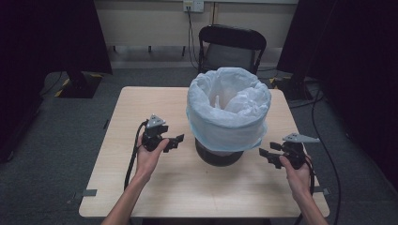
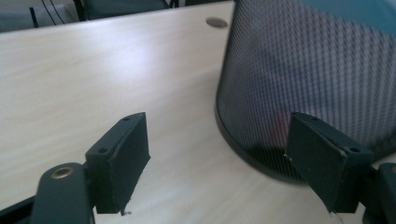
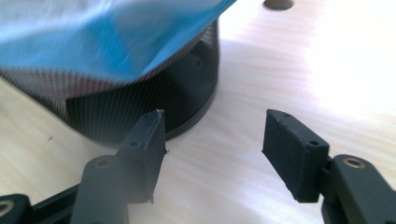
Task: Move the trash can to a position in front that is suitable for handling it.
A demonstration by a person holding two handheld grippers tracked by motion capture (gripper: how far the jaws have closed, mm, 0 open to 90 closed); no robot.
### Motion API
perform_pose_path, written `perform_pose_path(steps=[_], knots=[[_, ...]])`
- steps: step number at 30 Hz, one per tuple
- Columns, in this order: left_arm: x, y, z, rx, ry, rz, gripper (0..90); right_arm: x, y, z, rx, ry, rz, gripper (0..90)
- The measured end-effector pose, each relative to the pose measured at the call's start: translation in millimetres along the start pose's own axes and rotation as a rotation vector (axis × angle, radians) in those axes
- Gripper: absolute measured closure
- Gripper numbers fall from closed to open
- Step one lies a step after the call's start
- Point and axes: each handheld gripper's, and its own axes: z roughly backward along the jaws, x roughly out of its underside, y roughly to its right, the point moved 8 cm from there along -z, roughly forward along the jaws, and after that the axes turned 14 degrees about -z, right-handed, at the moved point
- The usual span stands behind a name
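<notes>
Two claws wait, one on each side of the bin in the middle of the frame.

The black mesh bin (image 1: 219, 154) stands in the middle of the table (image 1: 141, 108), with a pale blue bag (image 1: 228, 110) folded over its top. The left claw (image 1: 177, 139) and the right claw (image 1: 264, 153) both have their jaws apart and hold nothing. It looks like the bag is on, or needs a last tug. Next, each claw would have to come in closer and pinch the bag edge. A black chair (image 1: 232, 44) stands behind the table at the top. Nothing on the table blocks the way.
</notes>
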Motion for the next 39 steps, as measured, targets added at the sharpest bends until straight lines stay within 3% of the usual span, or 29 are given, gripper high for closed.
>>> perform_pose_path(steps=[9, 11, 12, 14, 18, 21, 27, 30, 32, 37, 39], knots=[[-29.5, -22.0, -24.1, -0.029, 0.048, 0.023, 23.4, -44.0, 17.1, 5.0, 0.049, 0.082, -0.041, 37.5], [-34.4, -26.5, -29.0, -0.042, 0.030, 0.019, 23.5, -53.8, 19.9, 4.4, 0.072, 0.099, -0.047, 35.8], [-37.4, -28.8, -30.6, -0.052, 0.047, 0.028, 23.5, -58.2, 21.4, 3.9, 0.087, 0.107, -0.054, 35.7], [-41.6, -31.6, -34.0, -0.044, 0.053, 0.039, 23.5, -66.5, 22.7, 2.4, 0.092, 0.129, -0.065, 35.1], [-46.0, -37.2, -43.2, -0.074, 0.043, 0.038, 23.5, -81.7, 24.2, -1.8, 0.101, 0.168, -0.088, 32.7], [-46.2, -38.3, -50.7, -0.053, 0.045, 0.074, 23.5, -91.3, 23.3, -6.2, 0.097, 0.187, -0.099, 32.2], [-51.2, -28.4, -62.1, -0.001, 0.072, 0.072, 22.7, -100.3, 14.4, -17.7, 0.071, 0.183, -0.086, 32.0], [-53.3, -25.8, -63.4, -0.018, 0.079, 0.053, 25.5, -99.7, 8.8, -22.8, 0.048, 0.167, -0.082, 31.9], [-53.1, -25.5, -62.8, -0.005, 0.083, 0.062, 25.9, -99.1, 3.4, -25.0, 0.022, 0.161, -0.075, 31.9], [-52.0, -23.3, -61.2, 0.034, 0.093, 0.074, 32.7, -99.5, -4.5, -24.8, 0.005, 0.166, -0.055, 42.6], [-53.4, -22.8, -60.1, 0.058, 0.107, 0.098, 35.9, -98.5, -6.3, -24.3, -0.017, 0.155, -0.067, 46.3]])
